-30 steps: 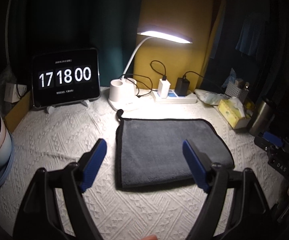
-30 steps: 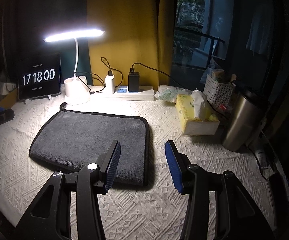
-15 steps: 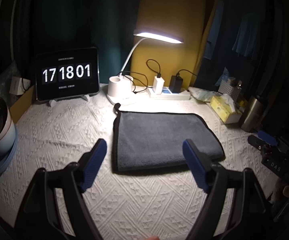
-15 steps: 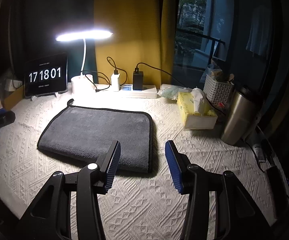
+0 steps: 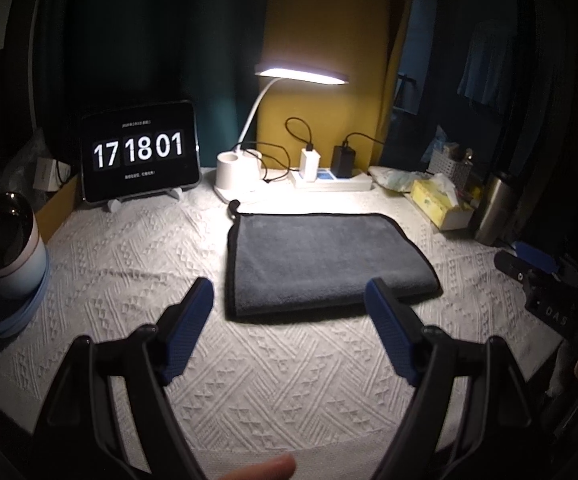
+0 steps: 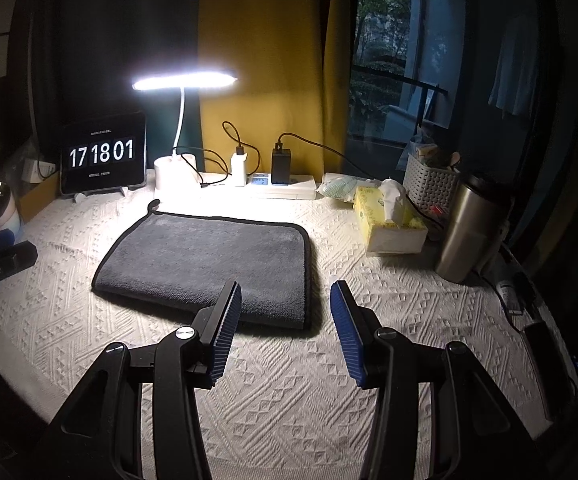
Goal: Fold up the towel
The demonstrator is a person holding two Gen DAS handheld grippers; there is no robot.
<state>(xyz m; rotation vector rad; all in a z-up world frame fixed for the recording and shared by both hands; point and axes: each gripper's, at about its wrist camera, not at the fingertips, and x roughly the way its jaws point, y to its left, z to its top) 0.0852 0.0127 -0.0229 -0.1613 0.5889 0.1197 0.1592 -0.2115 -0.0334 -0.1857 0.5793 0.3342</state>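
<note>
A grey towel (image 5: pixel 321 256) with black trim lies folded flat on the white textured tablecloth (image 5: pixel 129 264); it also shows in the right wrist view (image 6: pixel 217 256). My left gripper (image 5: pixel 289 292) is open and empty, raised above the cloth just in front of the towel's near edge. My right gripper (image 6: pixel 285 292) is open and empty, above the towel's near right corner. The right gripper's body shows in the left wrist view (image 5: pixel 537 272) at the right.
At the back stand a tablet clock (image 5: pixel 141 152), a lit desk lamp (image 5: pixel 241 168) and a power strip with chargers (image 5: pixel 329 178). A tissue box (image 6: pixel 389 220), basket (image 6: pixel 429 184) and steel tumbler (image 6: pixel 469 232) stand right. A white round device (image 5: pixel 5 248) stands left.
Both grippers have drawn back and up from the towel, so it looks smaller and farther away. The towel has not moved. The clock went from 17:18:00 to 17:18:01.
</note>
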